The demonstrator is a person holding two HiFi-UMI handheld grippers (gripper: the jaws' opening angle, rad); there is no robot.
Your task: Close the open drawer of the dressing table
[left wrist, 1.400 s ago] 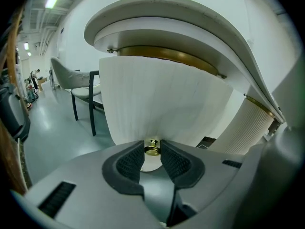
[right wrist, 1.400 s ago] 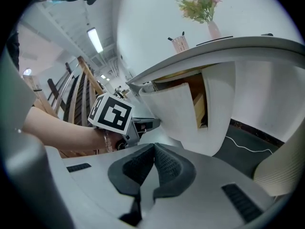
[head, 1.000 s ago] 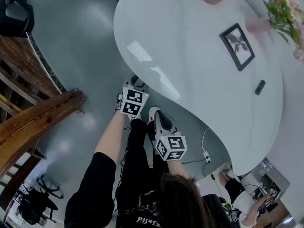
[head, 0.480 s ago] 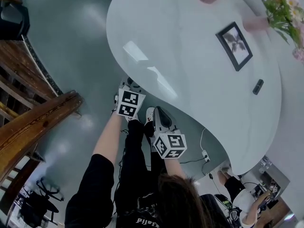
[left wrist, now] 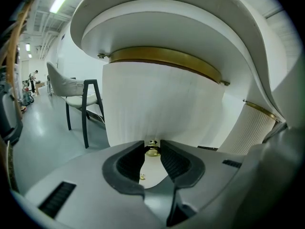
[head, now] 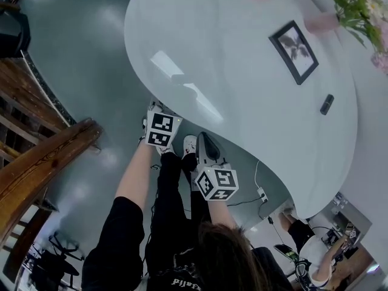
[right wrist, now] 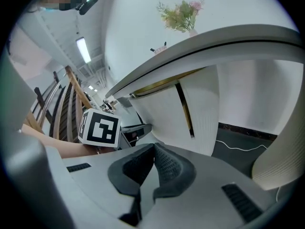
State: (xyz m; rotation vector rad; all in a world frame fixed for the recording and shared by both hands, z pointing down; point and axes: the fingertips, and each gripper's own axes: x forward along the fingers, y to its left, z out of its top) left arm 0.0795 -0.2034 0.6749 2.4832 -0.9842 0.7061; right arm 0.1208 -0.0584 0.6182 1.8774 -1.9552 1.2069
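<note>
The drawer knob (left wrist: pixel 152 151) is gripped by the jaws of the left gripper (left wrist: pixel 152 144); the jaws of the right gripper (right wrist: pixel 154 146) are closed, empty.

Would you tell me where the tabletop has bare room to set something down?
The tabletop is bare from its near edge to the picture frame; it gets crowded beyond, with the pink vase and a small dark object.

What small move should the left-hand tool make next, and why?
Probably push the left gripper straight forward. Its jaws look closed on the small brass knob of the white drawer front, so a steady push should slide it in under the tabletop.
</note>
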